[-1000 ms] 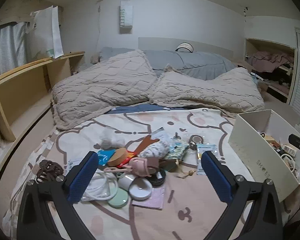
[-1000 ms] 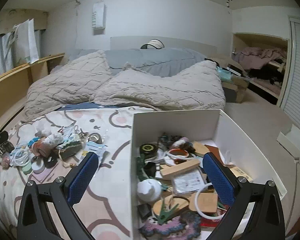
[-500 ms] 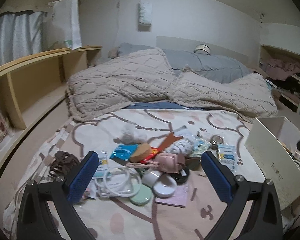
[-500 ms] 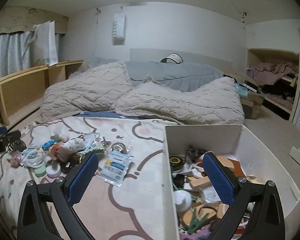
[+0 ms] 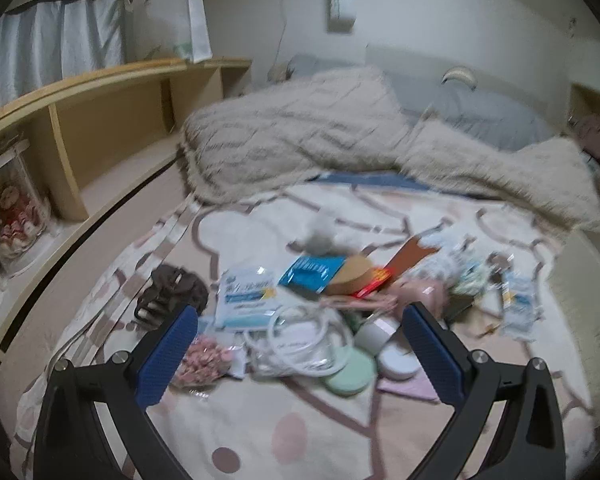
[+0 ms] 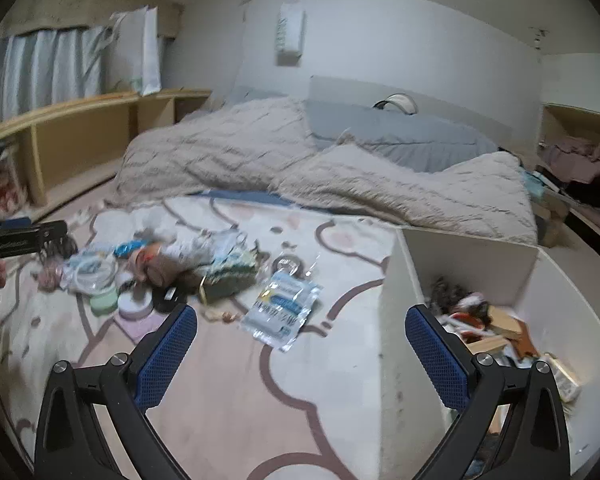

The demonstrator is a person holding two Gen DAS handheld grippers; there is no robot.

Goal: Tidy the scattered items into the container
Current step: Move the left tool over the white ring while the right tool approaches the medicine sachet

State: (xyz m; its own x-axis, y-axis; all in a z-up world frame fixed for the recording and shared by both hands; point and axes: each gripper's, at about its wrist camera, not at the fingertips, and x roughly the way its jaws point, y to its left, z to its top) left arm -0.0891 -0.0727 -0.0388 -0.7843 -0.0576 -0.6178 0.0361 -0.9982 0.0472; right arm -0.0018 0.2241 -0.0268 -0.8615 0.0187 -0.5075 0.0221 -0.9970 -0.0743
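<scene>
A heap of small items lies on the patterned blanket (image 5: 260, 432): a coiled white cable (image 5: 304, 340), a green round case (image 5: 350, 372), a white round case (image 5: 396, 360), a brown hair claw (image 5: 170, 292), blue packets (image 5: 312, 274). My left gripper (image 5: 300, 344) is open and empty, just above the heap's near edge. My right gripper (image 6: 300, 340) is open and empty, over the blanket near a clear packet (image 6: 282, 308). The white box (image 6: 396, 320), holding several items, stands at its right.
Rumpled beige quilts (image 5: 300, 144) and grey pillows (image 6: 388, 136) fill the bed's far half. A wooden shelf unit (image 5: 80, 132) runs along the left, with a glass jar (image 5: 14, 208) in it. The left gripper's body (image 6: 20, 238) shows at the right view's left edge.
Both grippers have swung left. The left one has come closer to the heap. The right one has left the box and now faces the blanket beside it. Both stay open.
</scene>
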